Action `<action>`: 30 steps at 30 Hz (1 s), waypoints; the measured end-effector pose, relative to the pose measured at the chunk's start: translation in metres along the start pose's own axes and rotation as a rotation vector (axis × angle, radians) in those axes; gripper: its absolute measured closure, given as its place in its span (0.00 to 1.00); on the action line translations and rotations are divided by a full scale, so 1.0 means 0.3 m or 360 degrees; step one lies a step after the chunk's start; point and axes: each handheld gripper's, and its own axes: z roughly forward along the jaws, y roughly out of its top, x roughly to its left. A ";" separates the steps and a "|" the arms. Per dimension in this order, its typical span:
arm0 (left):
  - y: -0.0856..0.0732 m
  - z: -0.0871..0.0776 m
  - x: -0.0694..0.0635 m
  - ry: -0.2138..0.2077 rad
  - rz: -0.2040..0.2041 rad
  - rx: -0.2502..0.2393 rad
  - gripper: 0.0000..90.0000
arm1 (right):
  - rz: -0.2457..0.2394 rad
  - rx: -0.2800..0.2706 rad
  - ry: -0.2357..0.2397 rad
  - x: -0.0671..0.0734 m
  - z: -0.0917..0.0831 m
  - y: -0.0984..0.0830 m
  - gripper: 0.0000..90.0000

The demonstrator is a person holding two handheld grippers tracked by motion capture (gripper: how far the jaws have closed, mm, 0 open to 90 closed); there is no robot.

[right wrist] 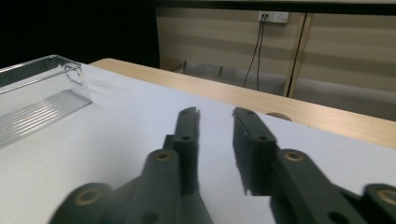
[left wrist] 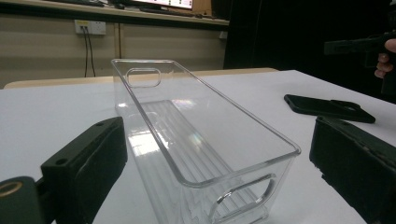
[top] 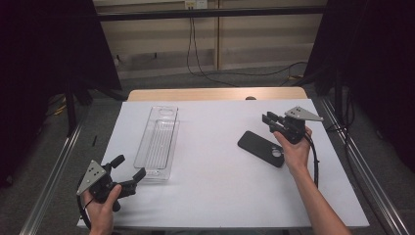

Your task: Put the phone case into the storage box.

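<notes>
Phone case [top: 261,148] lies just beside right gripper [top: 268,119], its jaws slightly apart, empty.

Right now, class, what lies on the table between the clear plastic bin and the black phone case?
Nothing: in the high view, only bare white tabletop separates the clear plastic bin from the black phone case.

We see a table [top: 215,196] with a white top and a bare wooden strip along its far edge. On it lie a clear bin [top: 158,142] towards the left and a black phone case [top: 261,148], well apart, towards the right.
</notes>
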 end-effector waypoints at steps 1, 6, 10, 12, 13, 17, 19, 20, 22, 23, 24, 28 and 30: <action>0.000 0.000 0.000 0.0001 0.0000 0.0000 0.05 | 0.0004 0.0017 0.0008 -0.001 0.002 0.001 0.88; 0.000 0.000 0.000 -0.0001 0.0002 0.0002 0.05 | 0.0044 0.0099 0.0057 -0.005 0.016 0.008 0.96; 0.000 0.000 0.000 -0.0003 0.0000 0.0002 0.05 | 0.0086 0.0213 0.0094 -0.017 0.027 0.025 1.00; 0.000 0.000 0.001 -0.0003 0.0002 0.0004 0.05 | 0.0098 0.0240 0.0105 -0.020 0.030 0.029 1.00; 0.000 0.001 0.000 -0.0003 0.0002 0.0005 0.05 | 0.0108 0.0264 0.0115 -0.023 0.032 0.032 1.00; 0.001 0.002 -0.001 -0.0009 0.0009 0.0005 0.05 | 0.0131 0.0363 0.0126 -0.034 0.046 0.044 1.00; 0.001 0.002 0.000 -0.0007 0.0013 0.0006 0.05 | 0.0130 0.0424 0.0130 -0.038 0.056 0.049 1.00; 0.001 0.002 -0.002 -0.0006 0.0010 0.0004 0.05 | 0.0129 0.0453 0.0132 -0.041 0.061 0.051 1.00; 0.001 0.001 -0.002 -0.0007 0.0012 0.0005 0.05 | 0.0127 0.0504 0.0140 -0.046 0.071 0.058 1.00; 0.001 0.002 -0.001 -0.0008 0.0014 0.0005 0.05 | 0.0135 0.0526 0.0142 -0.047 0.076 0.061 1.00; 0.001 0.002 -0.001 -0.0007 0.0011 0.0006 0.05 | 0.0136 0.0554 0.0143 -0.050 0.081 0.064 1.00; 0.001 0.003 -0.002 -0.0012 0.0012 0.0008 0.05 | 0.0139 0.0667 0.0147 -0.057 0.102 0.078 1.00; 0.001 0.004 -0.001 -0.0013 0.0017 0.0010 0.05 | 0.0163 0.0736 0.0153 -0.062 0.113 0.084 1.00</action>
